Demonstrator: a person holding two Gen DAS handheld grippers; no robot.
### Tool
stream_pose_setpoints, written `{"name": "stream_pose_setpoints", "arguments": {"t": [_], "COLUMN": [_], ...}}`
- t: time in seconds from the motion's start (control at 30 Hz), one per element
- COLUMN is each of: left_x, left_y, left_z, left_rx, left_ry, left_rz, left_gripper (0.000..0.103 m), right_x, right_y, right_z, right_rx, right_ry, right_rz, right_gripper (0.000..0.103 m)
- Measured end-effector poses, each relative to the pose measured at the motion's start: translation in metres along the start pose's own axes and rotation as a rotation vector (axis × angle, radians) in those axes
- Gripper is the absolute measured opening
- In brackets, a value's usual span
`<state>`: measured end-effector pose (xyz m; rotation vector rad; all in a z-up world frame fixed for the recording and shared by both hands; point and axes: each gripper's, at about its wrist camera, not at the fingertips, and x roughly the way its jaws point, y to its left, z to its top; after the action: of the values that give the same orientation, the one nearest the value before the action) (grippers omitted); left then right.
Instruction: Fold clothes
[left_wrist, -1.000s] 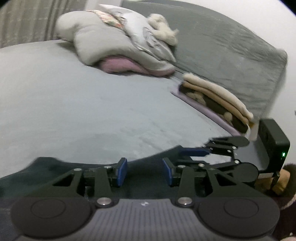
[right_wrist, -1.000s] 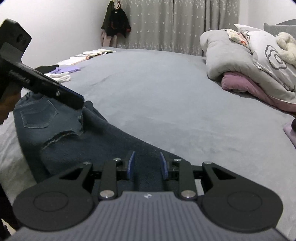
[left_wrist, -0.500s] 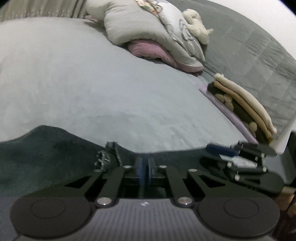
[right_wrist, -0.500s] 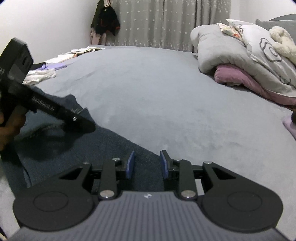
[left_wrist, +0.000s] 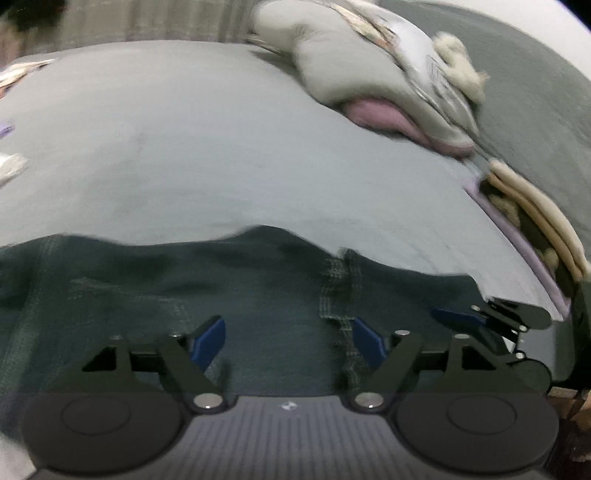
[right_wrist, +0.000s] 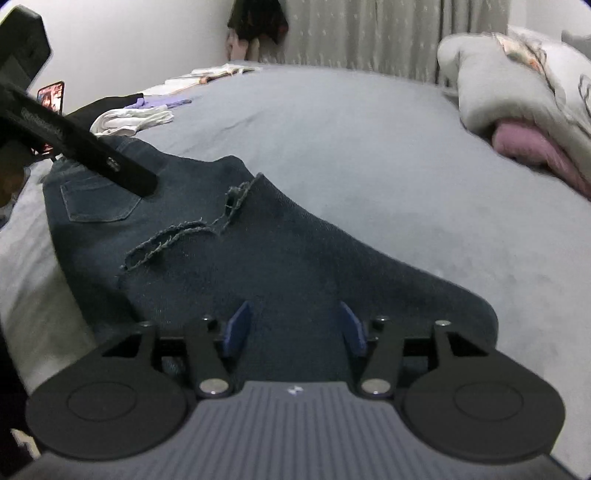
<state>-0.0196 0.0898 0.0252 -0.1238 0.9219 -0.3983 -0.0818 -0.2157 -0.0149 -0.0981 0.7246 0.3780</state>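
Note:
Dark blue jeans (right_wrist: 258, 258) lie folded on the grey bed (right_wrist: 369, 147), a back pocket and a frayed hem facing up. In the left wrist view the same jeans (left_wrist: 221, 273) fill the lower half. My left gripper (left_wrist: 290, 339) hovers over the denim with its jaws opening wide and nothing pinched between the pads. It also shows as a black finger (right_wrist: 140, 181) above the pocket end. My right gripper (right_wrist: 294, 328) is over the near end of the jeans, jaws opening, the cloth lying under the pads rather than clamped. The right gripper (left_wrist: 487, 315) shows at the jeans' right edge.
Pillows and a rolled grey and pink blanket (right_wrist: 517, 110) are heaped at the far right of the bed. A stack of folded beige and dark clothes (left_wrist: 535, 221) sits on the right. Loose white and purple garments (right_wrist: 136, 118) lie at the far left, by a phone (right_wrist: 51, 96).
The left gripper, pinched on the denim half a second ago, has let go and spread its jaws, and its view swung left. The right jaws widened too. The jeans now lie flat.

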Motion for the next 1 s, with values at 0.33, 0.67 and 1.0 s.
{"name": "stream_pose_setpoints", "arguments": {"t": [0.33,0.67,1.0], "left_x": [-0.054,-0.078,-0.033], "left_y": [0.117,0.155,0.180], "left_z": [-0.028,-0.041,-0.052], "left_rx": [-0.350,-0.461,-0.623], "left_ry": [-0.106,-0.174,-0.056], "left_rz": [0.177,0.160,0.119], "left_gripper": [0.079,0.079,0.068], "right_x": [0.004,0.020,0.028], "right_y": [0.009,0.027,0.034], "right_z": [0.025,0.040,0.042], "right_rx": [0.089,0.080,0.072], "right_ry": [-0.073,-0.074,-0.058], "right_rz": [0.041,0.067,0.070], "right_gripper": [0.058,0.058,0.058]}}
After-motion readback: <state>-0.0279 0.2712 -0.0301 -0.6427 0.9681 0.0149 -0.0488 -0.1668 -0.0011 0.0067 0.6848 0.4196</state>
